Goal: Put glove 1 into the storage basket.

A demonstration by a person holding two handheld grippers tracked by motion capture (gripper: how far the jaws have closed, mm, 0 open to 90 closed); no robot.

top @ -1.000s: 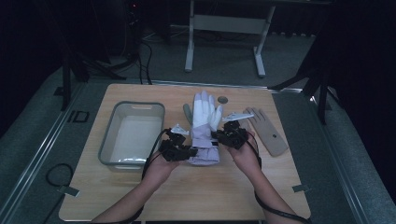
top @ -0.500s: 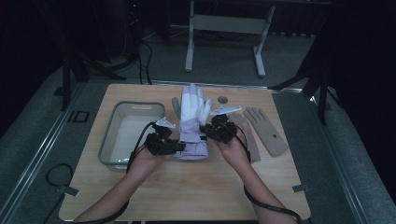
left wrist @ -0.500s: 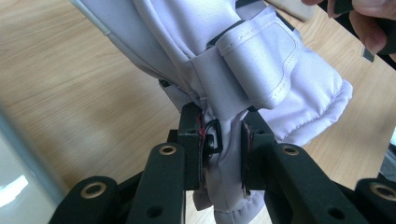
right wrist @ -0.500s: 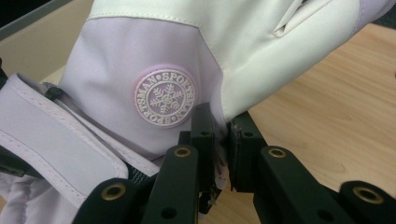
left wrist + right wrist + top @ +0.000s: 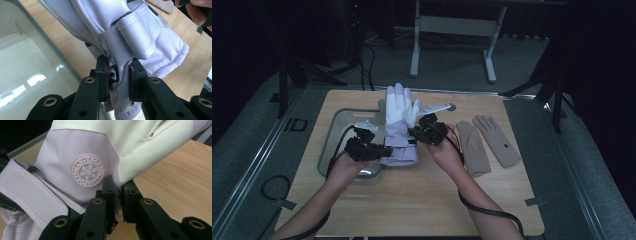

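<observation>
The left gripper [image 5: 119,82] has its fingers [image 5: 102,77] pinched narrow on the cuff edge of the ski glove [image 5: 399,125], and the right gripper [image 5: 117,197] clamps the opposite edge of the same glove just under its round snowflake badge [image 5: 88,172]. In the high view the left gripper [image 5: 362,146] and right gripper [image 5: 428,131] flank the glove, which hangs between them with its white finger end tilted up and away from the person. Compared with a second ago, when the glove lay flat near the desk's centre, it has been lifted and carried toward the clear plastic bin [image 5: 341,131], its cuff now near that bin's rim; I judge it is on its way into the bin. Two tan gloves [image 5: 487,142] lie flat well to the other side of the ski glove. The wooden desk [image 5: 422,200] stands on grey carpet in a dim room, with a metal table frame [image 5: 452,30] beyond.
</observation>
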